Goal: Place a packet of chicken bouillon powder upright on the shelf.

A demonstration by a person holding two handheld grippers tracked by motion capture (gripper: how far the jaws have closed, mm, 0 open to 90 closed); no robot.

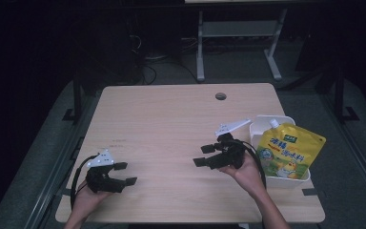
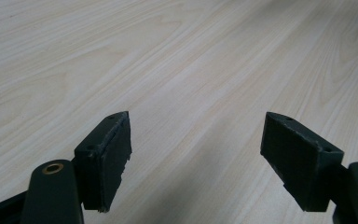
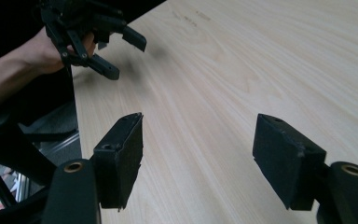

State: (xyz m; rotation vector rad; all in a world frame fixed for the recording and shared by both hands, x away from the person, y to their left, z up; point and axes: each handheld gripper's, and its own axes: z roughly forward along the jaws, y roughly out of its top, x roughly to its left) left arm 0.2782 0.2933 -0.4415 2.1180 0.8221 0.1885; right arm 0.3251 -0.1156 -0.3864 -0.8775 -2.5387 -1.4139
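Left gripper [image 1: 126, 173] is nearest, jaws wide apart w/ nothing between, above bare wooden table [image 1: 171, 119]. Right gripper [image 1: 204, 155] is also spread and empty. Just to its right stands a white bin [image 1: 262, 125] holding a yellow pouch [image 1: 286, 150].
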